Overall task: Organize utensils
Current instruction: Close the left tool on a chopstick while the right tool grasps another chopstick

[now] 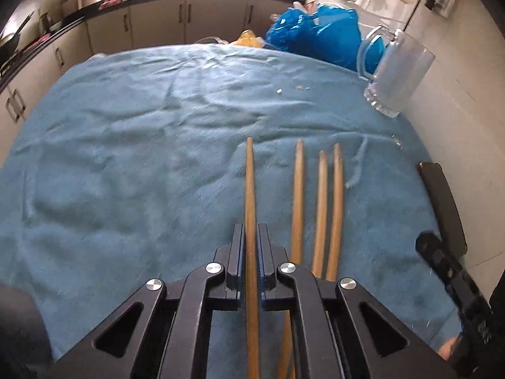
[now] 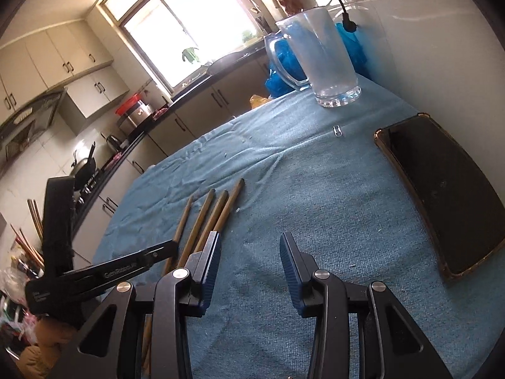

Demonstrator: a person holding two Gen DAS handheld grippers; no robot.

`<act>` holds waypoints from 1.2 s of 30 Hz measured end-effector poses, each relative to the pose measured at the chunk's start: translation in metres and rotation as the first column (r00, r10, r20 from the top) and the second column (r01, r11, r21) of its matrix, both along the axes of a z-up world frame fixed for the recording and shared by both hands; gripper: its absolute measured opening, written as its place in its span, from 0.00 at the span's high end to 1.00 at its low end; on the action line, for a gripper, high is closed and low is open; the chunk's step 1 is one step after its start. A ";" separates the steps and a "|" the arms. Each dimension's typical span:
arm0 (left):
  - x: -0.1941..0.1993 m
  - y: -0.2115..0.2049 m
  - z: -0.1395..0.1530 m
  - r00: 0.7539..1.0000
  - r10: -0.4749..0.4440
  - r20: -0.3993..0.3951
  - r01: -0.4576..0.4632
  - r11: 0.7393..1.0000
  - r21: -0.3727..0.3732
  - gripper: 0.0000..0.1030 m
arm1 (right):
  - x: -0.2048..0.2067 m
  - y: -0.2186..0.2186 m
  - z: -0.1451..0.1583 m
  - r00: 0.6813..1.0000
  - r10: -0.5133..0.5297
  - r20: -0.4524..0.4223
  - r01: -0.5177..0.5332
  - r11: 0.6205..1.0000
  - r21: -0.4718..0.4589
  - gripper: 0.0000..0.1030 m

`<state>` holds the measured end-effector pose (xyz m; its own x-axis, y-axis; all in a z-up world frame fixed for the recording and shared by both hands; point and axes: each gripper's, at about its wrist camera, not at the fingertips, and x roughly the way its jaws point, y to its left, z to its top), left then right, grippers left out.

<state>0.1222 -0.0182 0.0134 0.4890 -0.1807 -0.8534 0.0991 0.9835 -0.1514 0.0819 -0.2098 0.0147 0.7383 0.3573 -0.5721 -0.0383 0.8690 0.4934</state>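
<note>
My left gripper [image 1: 251,230] is shut on one wooden chopstick [image 1: 250,189] that points away over the blue cloth [image 1: 126,158]. Three more chopsticks [image 1: 318,199] lie side by side just right of it. In the right wrist view the chopsticks [image 2: 214,214] lie left of my right gripper [image 2: 250,241], which is open and empty above the cloth. The left gripper [image 2: 120,271] shows there at the left. An empty glass mug [image 1: 396,72] stands at the far right; it also shows in the right wrist view [image 2: 325,60].
A black phone in a case [image 2: 442,195] lies on the cloth at the right, near the tiled wall. A paper clip [image 2: 337,131] lies before the mug. A blue plastic bag [image 1: 315,34] sits at the far edge. Kitchen cabinets [image 1: 151,22] run behind.
</note>
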 end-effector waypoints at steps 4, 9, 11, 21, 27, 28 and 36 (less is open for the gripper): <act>-0.038 0.024 0.002 0.999 0.031 -0.033 -0.031 1.000 0.003 0.94 | 0.001 0.002 -0.001 1.000 0.005 -0.001 -0.005 1.000 -0.017 0.59; -0.079 0.055 0.000 0.998 0.060 -0.008 -0.060 0.996 -0.073 0.93 | 0.007 0.013 0.001 0.999 0.041 -0.027 -0.042 0.998 -0.043 0.59; -0.087 0.063 -0.002 0.998 0.063 0.016 -0.061 0.991 -0.122 0.92 | 0.012 0.022 0.005 0.997 0.070 -0.043 -0.073 0.996 -0.048 0.59; -0.103 0.067 -0.006 0.990 0.045 0.132 -0.024 0.987 -0.156 0.92 | 0.061 0.071 -0.002 0.970 0.111 -0.218 -0.155 0.969 -0.194 0.76; -0.101 0.081 -0.011 0.991 0.061 0.118 -0.029 0.967 -0.255 0.92 | 0.070 0.082 -0.004 0.962 0.076 -0.261 -0.146 0.955 -0.260 0.77; -0.101 0.081 -0.011 0.991 0.061 0.118 -0.029 0.966 -0.257 0.92 | 0.073 0.086 -0.003 0.960 0.071 -0.273 -0.149 0.949 -0.278 0.77; -0.101 0.083 -0.011 0.992 0.065 0.113 -0.030 0.957 -0.288 0.92 | 0.099 0.107 -0.001 0.934 -0.020 -0.356 -0.143 0.894 -0.425 0.81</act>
